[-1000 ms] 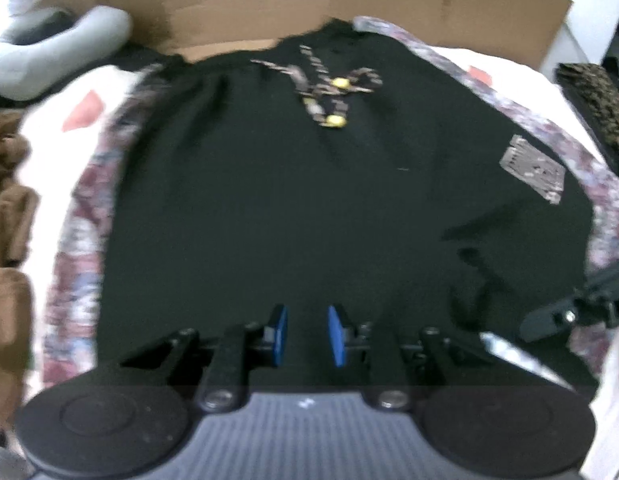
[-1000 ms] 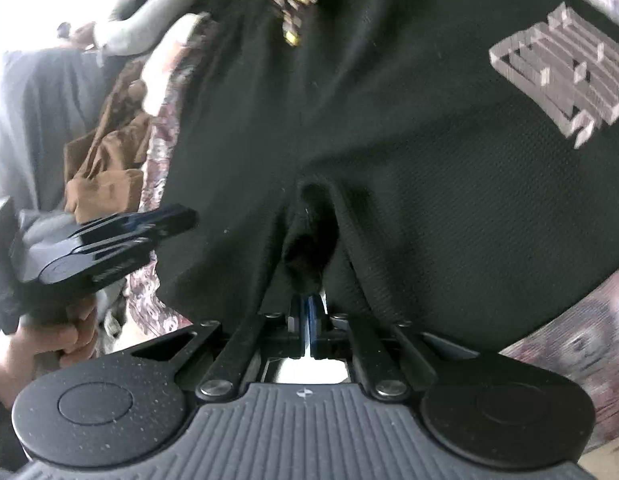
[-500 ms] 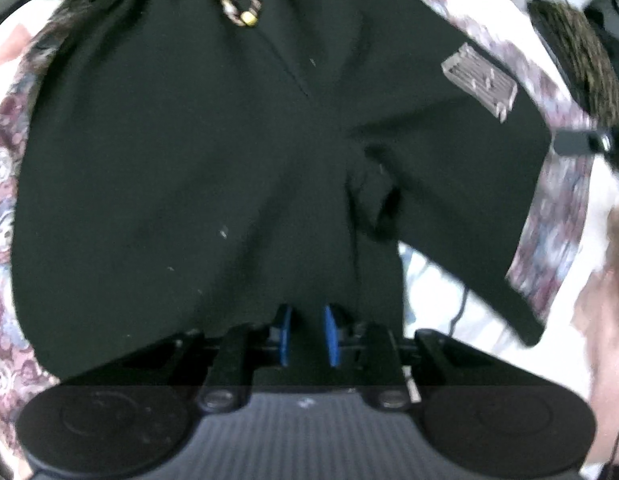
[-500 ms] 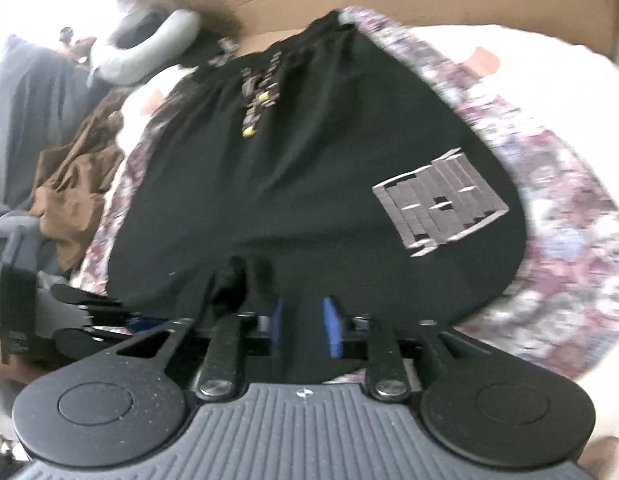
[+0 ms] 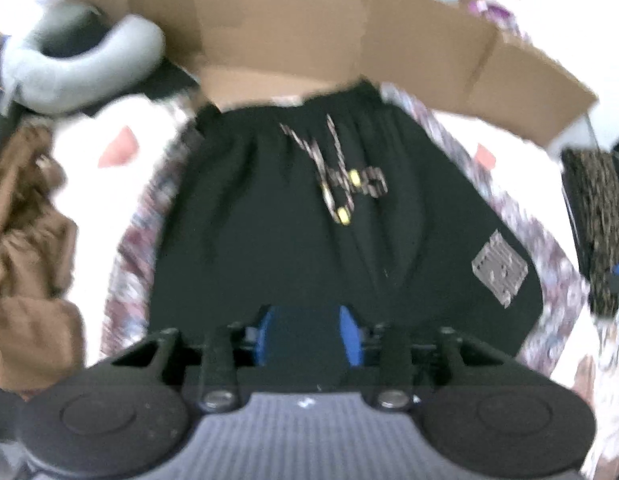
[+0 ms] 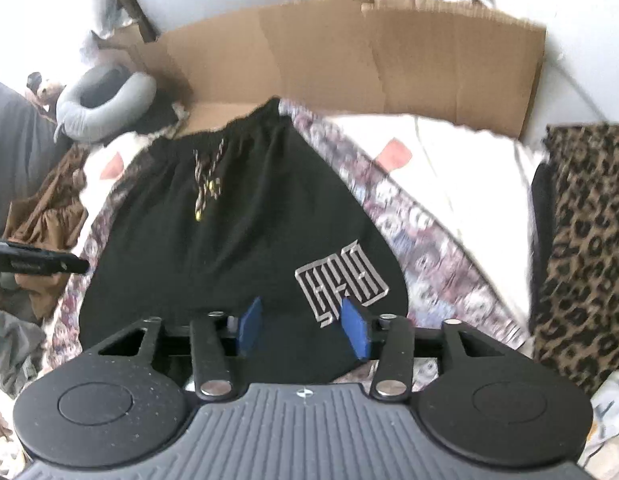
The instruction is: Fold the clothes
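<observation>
**A:** Where do the clothes lie?

**B:** A pair of black shorts [image 5: 277, 232] is spread flat on a floral-patterned cloth [image 6: 413, 232] over a white bed surface [image 6: 469, 168], waistband towards a cardboard sheet [image 6: 349, 52] standing at the far edge. A patterned drawstring [image 5: 337, 176] with yellow tips lies loose below the waistband, and a grey geometric logo [image 6: 341, 280] marks the leg on the right.

**A:** And the grippers?

**B:** Both hang over the near hem. The left gripper [image 5: 307, 334] has its blue pads [image 5: 351, 334] set well apart with nothing between them; only black fabric shows beyond. The right gripper [image 6: 303, 326] is likewise spread wide and empty, poised just by the logo. The left tool's dark tip also pokes into the right wrist view at the left edge.

**A:** What surrounds the shorts?

**B:** A grey neck pillow [image 6: 105, 104] sits far left beside the cardboard, crumpled brown clothing [image 5: 25, 248] is heaped to the left, and a leopard-print fabric [image 6: 581, 240] lies at the right. The left wrist view is blurred, so finer detail is unclear.
</observation>
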A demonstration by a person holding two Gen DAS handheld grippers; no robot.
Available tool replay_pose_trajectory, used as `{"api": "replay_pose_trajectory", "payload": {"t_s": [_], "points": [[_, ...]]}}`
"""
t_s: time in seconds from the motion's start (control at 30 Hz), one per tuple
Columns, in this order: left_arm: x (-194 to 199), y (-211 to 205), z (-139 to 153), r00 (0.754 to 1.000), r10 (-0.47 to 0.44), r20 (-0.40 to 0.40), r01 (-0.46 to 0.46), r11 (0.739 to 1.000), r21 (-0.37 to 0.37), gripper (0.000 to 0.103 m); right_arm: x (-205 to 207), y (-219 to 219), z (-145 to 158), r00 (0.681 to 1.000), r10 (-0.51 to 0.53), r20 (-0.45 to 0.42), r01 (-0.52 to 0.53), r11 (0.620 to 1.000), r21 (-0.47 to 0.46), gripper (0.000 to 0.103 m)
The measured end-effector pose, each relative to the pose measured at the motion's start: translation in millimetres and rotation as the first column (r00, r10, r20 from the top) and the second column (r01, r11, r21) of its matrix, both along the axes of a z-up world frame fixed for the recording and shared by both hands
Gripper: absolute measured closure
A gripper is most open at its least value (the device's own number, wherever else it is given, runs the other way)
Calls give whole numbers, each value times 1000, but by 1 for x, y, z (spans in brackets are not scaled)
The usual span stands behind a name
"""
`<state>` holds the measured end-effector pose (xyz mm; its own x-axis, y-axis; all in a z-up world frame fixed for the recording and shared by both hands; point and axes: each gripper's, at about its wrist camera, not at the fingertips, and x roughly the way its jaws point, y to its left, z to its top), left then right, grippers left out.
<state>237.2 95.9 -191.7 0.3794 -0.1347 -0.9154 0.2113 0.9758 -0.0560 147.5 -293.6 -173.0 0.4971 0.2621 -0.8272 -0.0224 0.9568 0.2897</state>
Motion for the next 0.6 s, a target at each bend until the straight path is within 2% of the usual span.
{"api": "replay_pose_trajectory", "payload": {"t_s": [0.07, 0.17, 0.43, 0.6], "points": [[6, 8, 18, 999, 22, 26, -22, 1000, -3, 44, 4, -4, 14, 1000, -9, 8, 9, 1000, -7, 46], [18, 12, 36, 998, 46, 47, -45, 999, -11, 39, 13, -7, 36, 999, -26, 23, 26, 1000, -14, 30], [49, 27, 62, 997, 67, 48, -68, 998, 12, 33, 40, -13, 81, 996, -76, 53, 76, 997, -8, 23], [63, 38, 69, 995, 78, 60, -80, 996, 32, 32, 54, -16, 94, 999, 1, 55, 0, 1000, -21, 22]]}}
